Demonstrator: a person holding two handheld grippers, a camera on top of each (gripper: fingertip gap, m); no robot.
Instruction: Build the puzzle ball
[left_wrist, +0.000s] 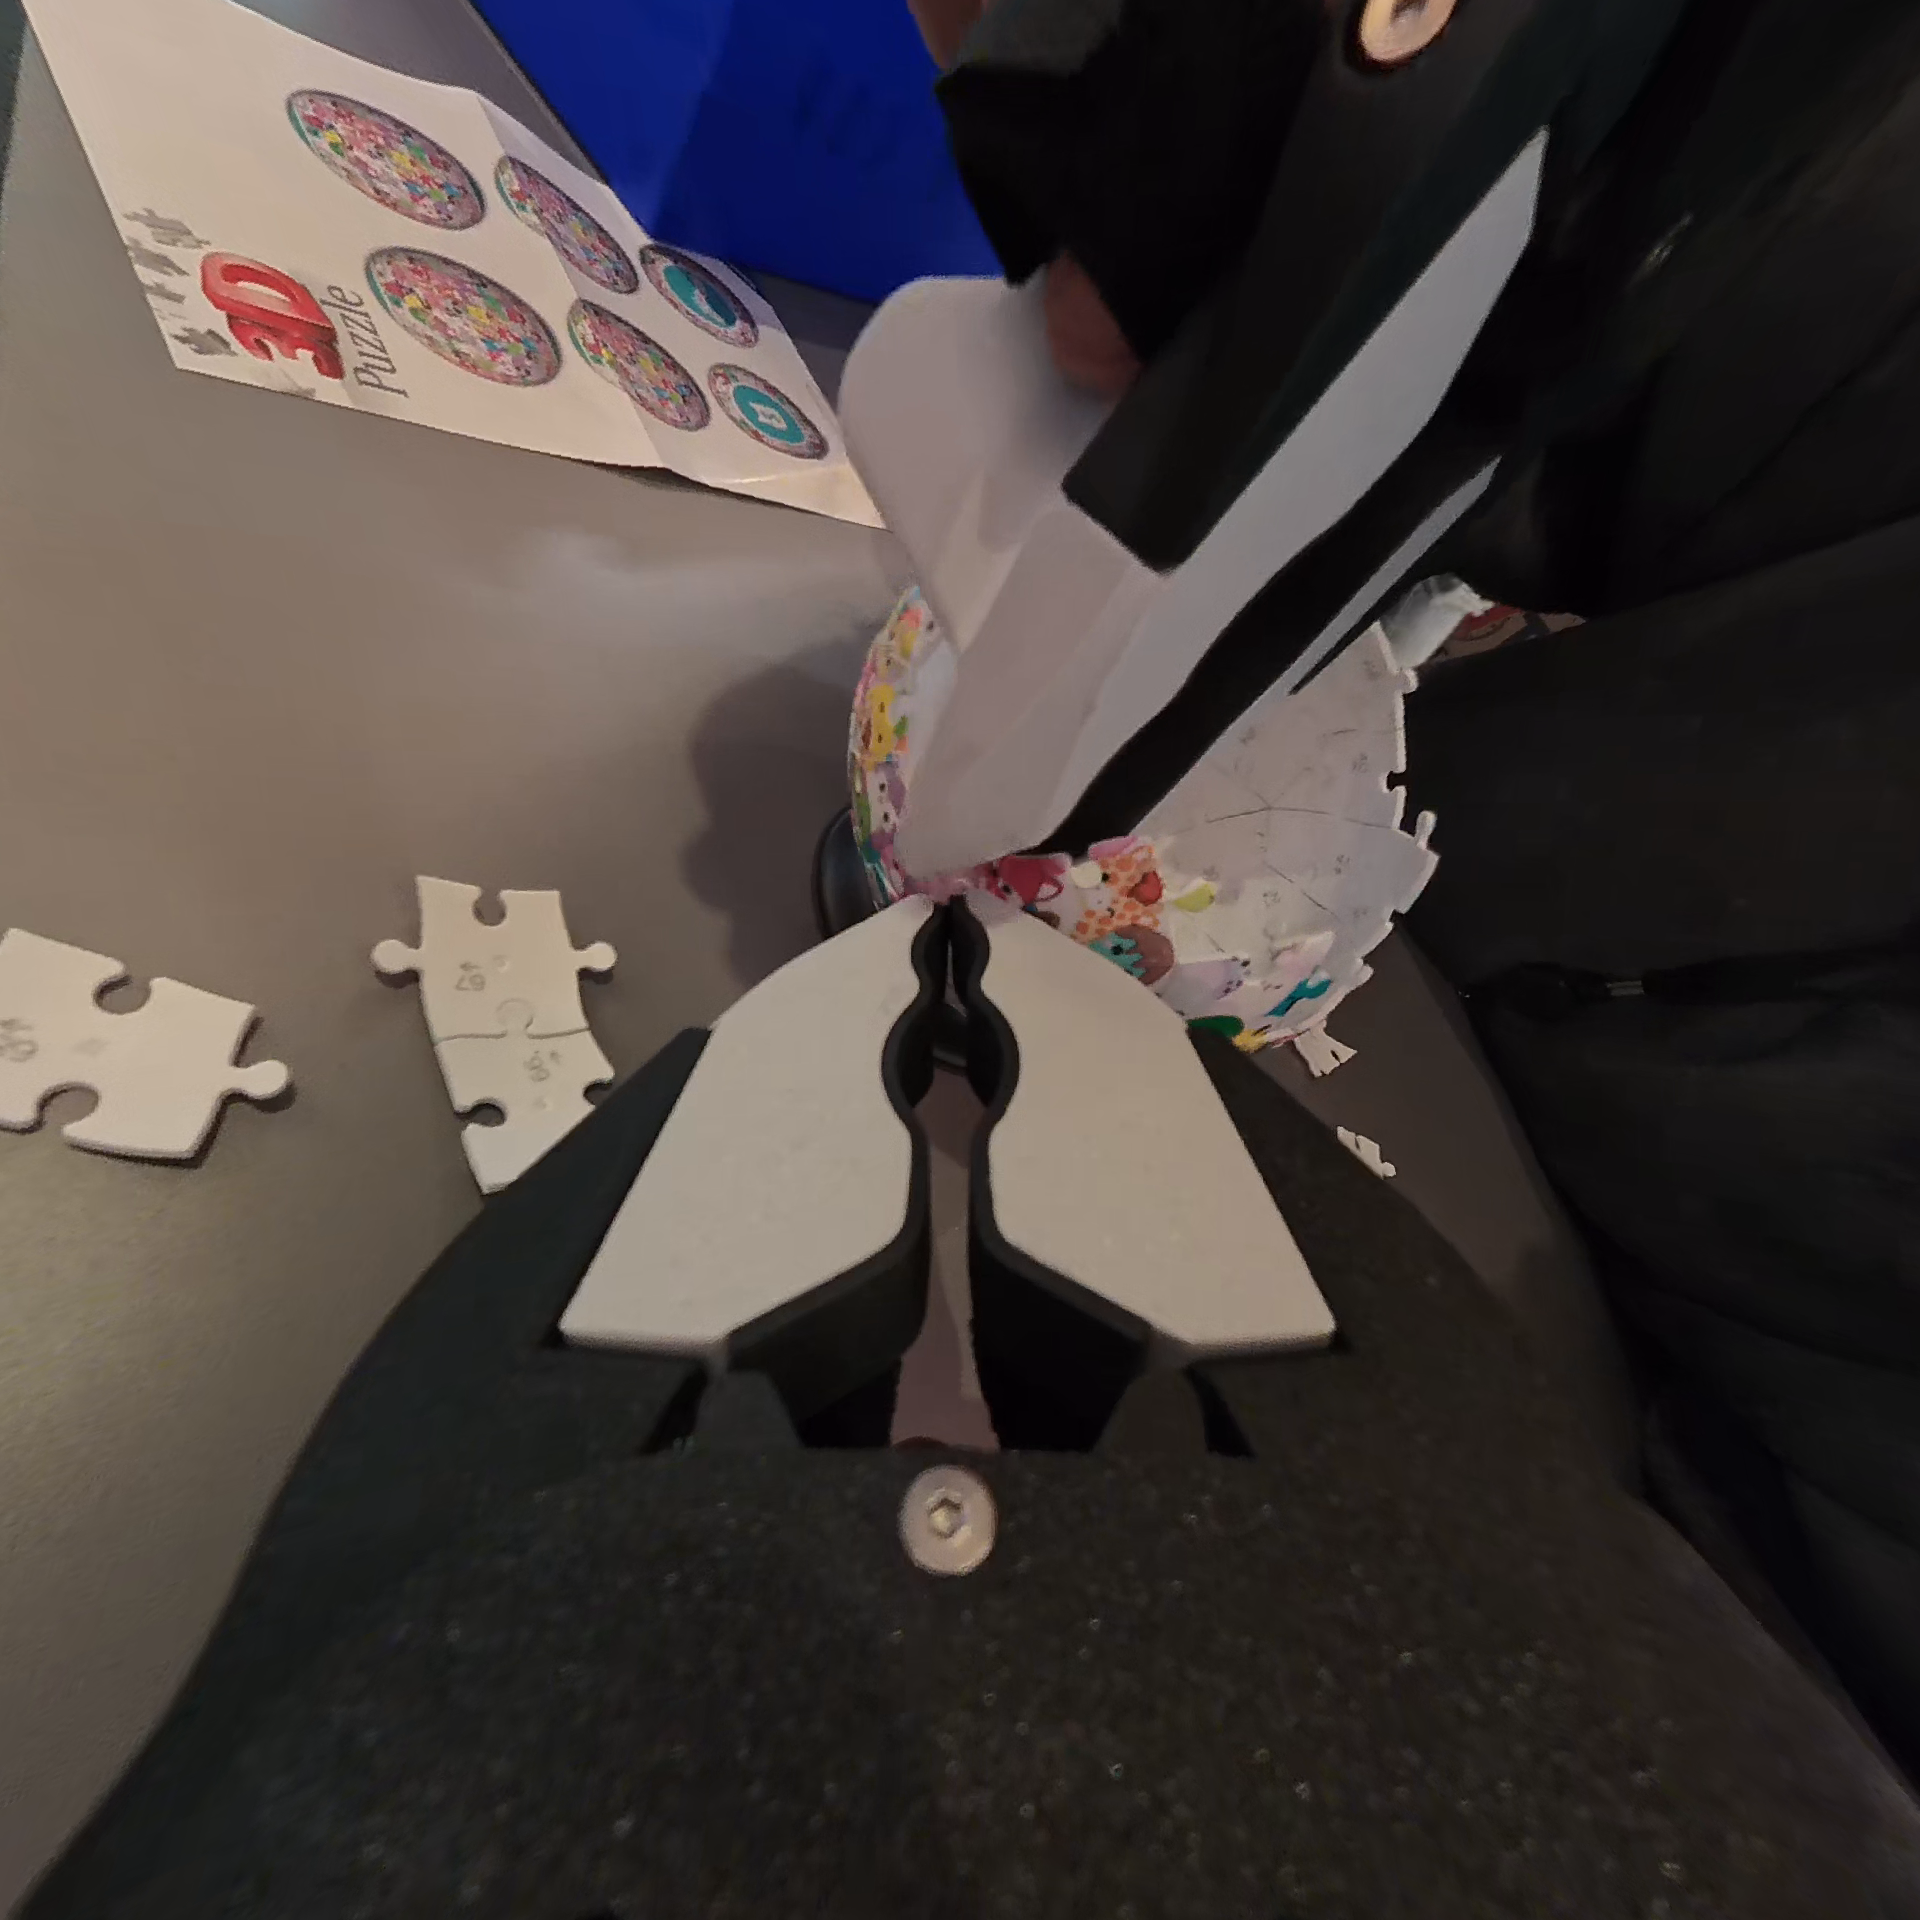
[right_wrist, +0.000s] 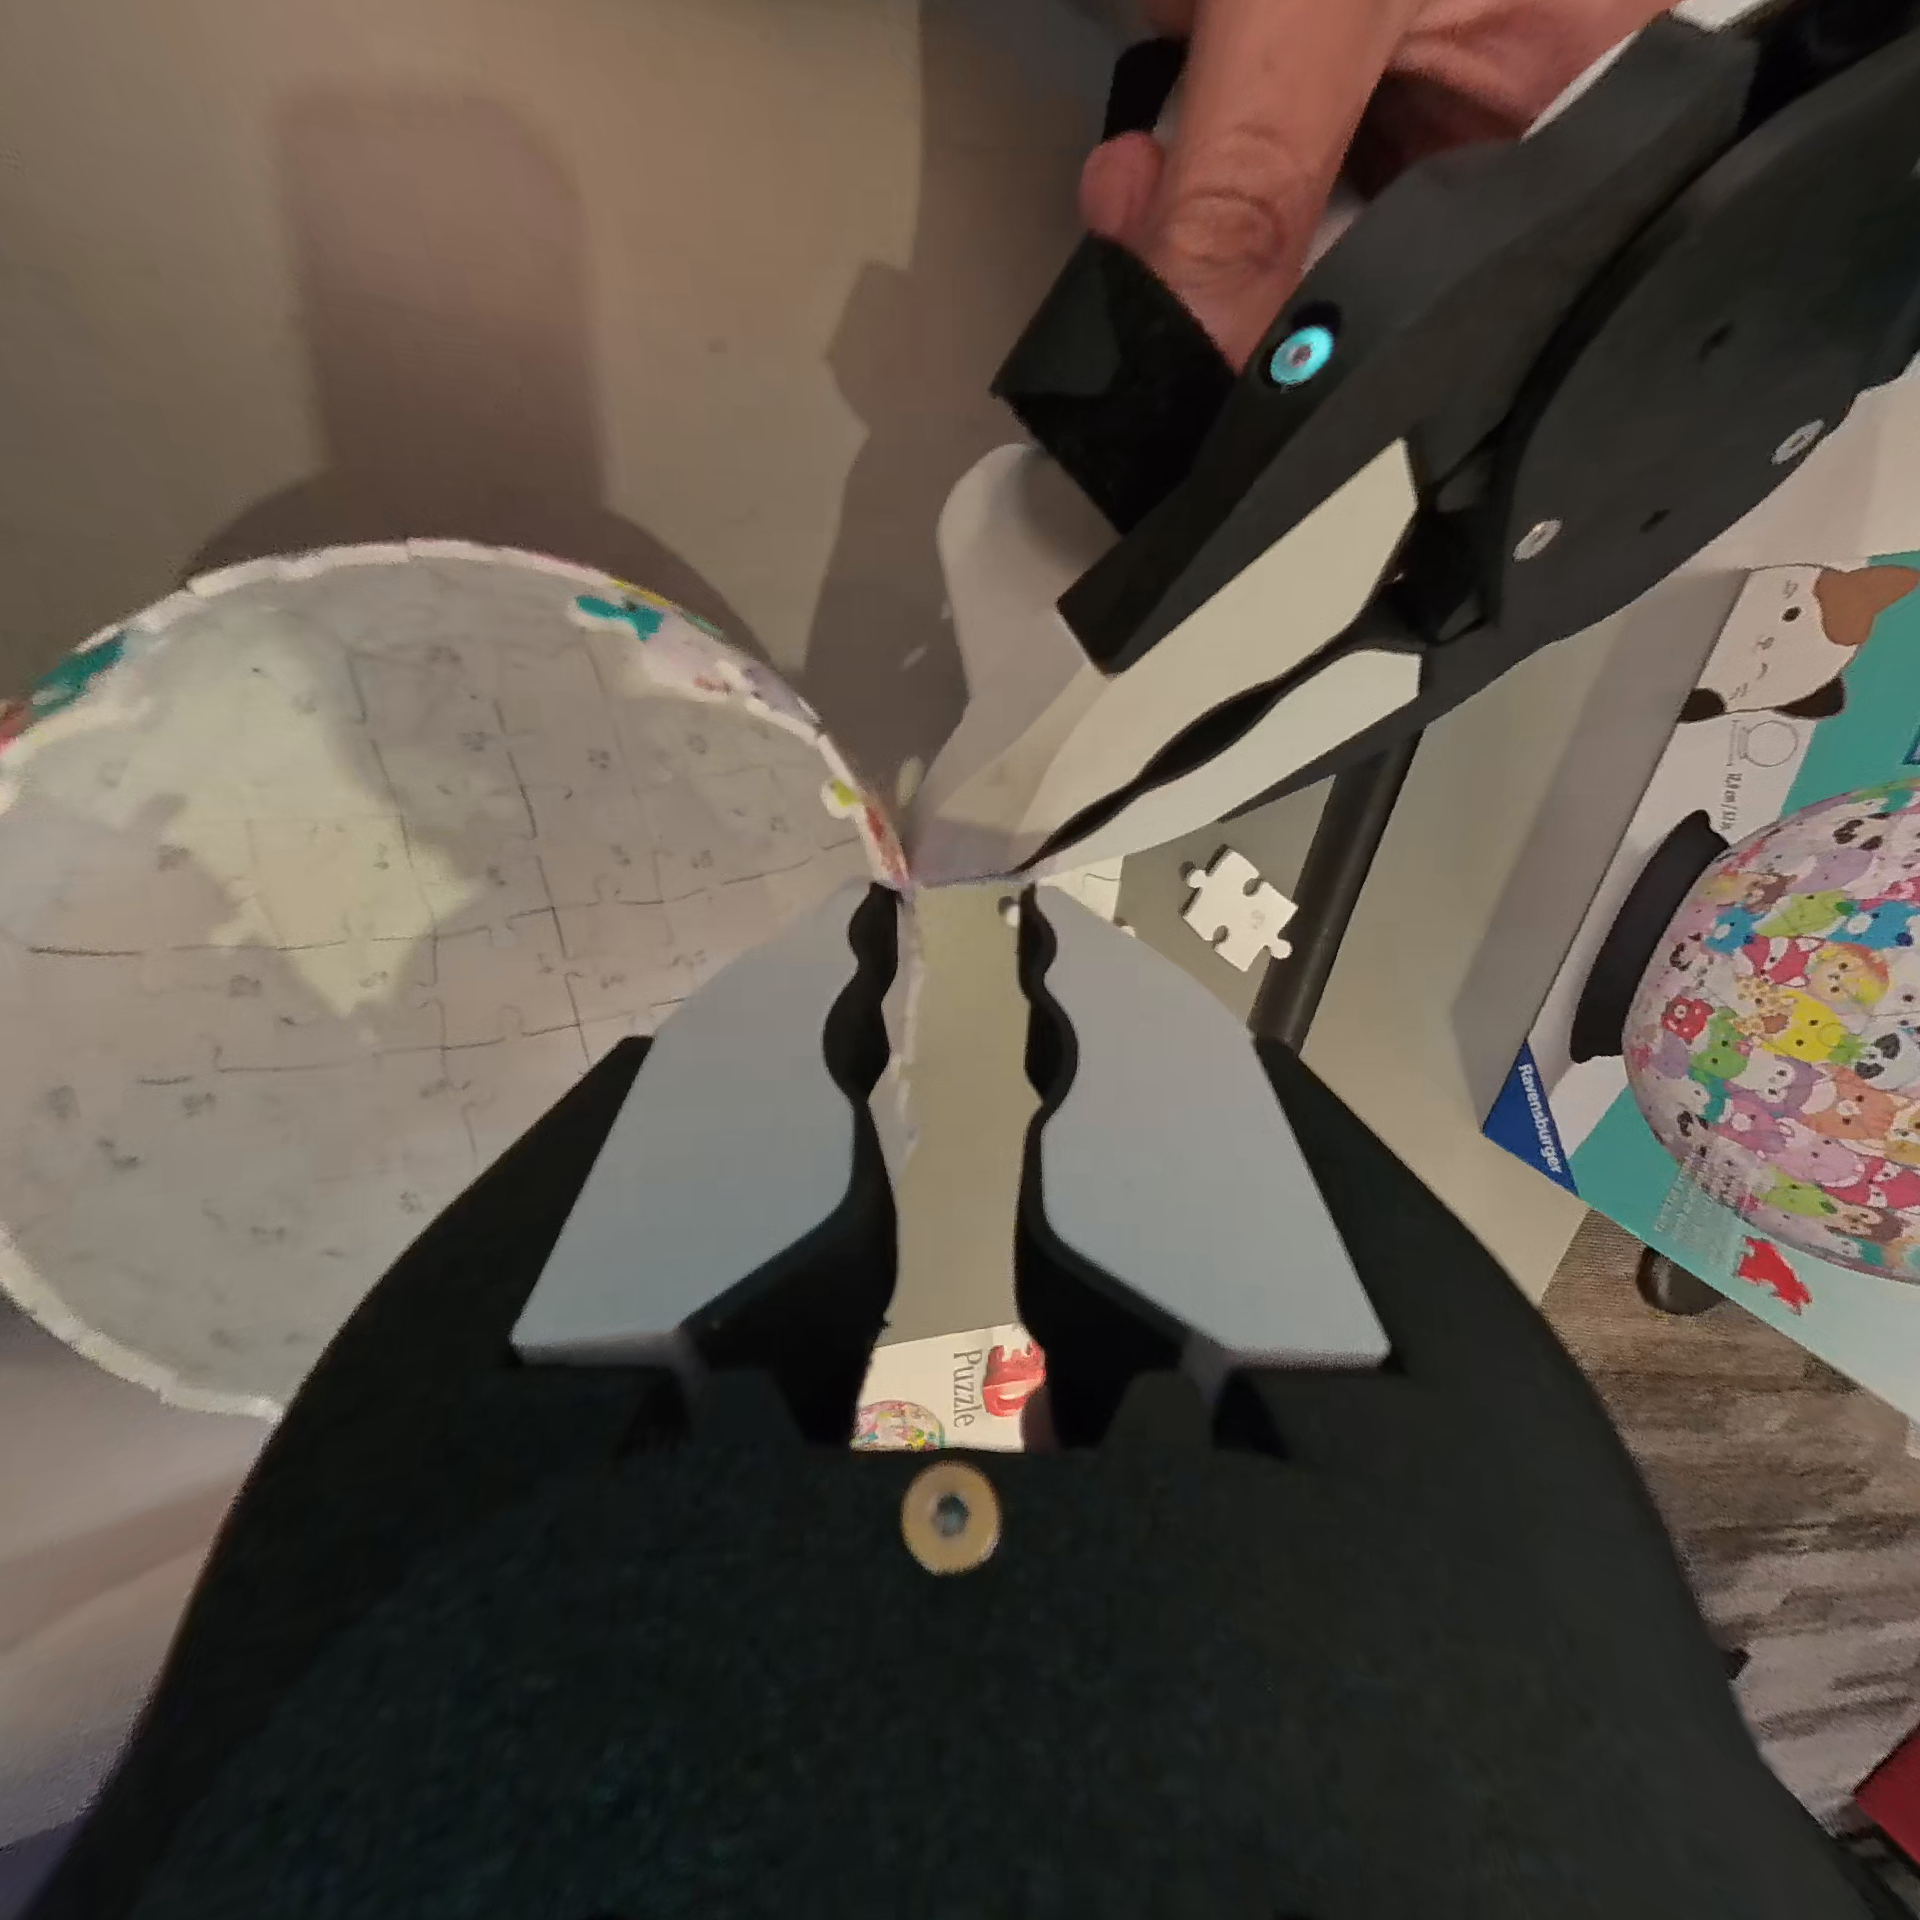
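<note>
The half-built puzzle ball (left_wrist: 1299, 810) is an open shell, colourful outside and white inside, resting on a black stand (left_wrist: 836, 878). Its white inside fills the left of the right wrist view (right_wrist: 364, 883). My left gripper (left_wrist: 951, 914) is shut on the shell's rim, and it also shows in the right wrist view (right_wrist: 987, 868), coming in from the upper right. My right gripper (right_wrist: 956, 904) has its jaws slightly apart, with the shell's rim running along the inner face of its left finger. It meets the left gripper's tips from above in the left wrist view (left_wrist: 925, 862).
Loose white pieces (left_wrist: 114, 1039) and a joined pair (left_wrist: 509, 1029) lie on the grey table at left; another piece (right_wrist: 1242, 909) lies past the grippers. A printed leaflet (left_wrist: 416, 260) lies at the back. The puzzle box (right_wrist: 1766, 987) stands at right. A hand (right_wrist: 1226, 187) holds the left gripper. The grippers are tip to tip, or close to it.
</note>
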